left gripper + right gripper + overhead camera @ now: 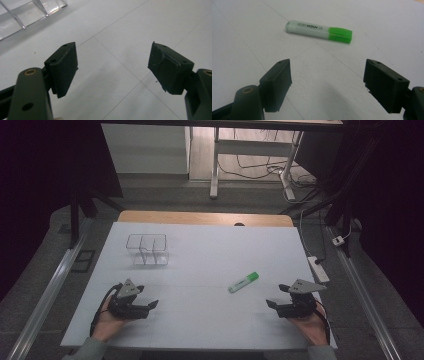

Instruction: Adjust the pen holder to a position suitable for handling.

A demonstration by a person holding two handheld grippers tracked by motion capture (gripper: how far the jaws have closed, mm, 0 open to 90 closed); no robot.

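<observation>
A pale mint highlighter (pixel 243 282) with a bright green cap and dark lettering lies on the white table (pixel 200 320), whose far edge is light wood; left of the highlighter, a clear colourless box (pixel 146 249); both grippers black

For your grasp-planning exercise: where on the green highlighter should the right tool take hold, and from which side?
Grip the highlighter across its pale barrel, near the middle, coming down from above. It lies flat on the white table, long and narrow, so the right tool's open jaws can straddle its short width.
</observation>
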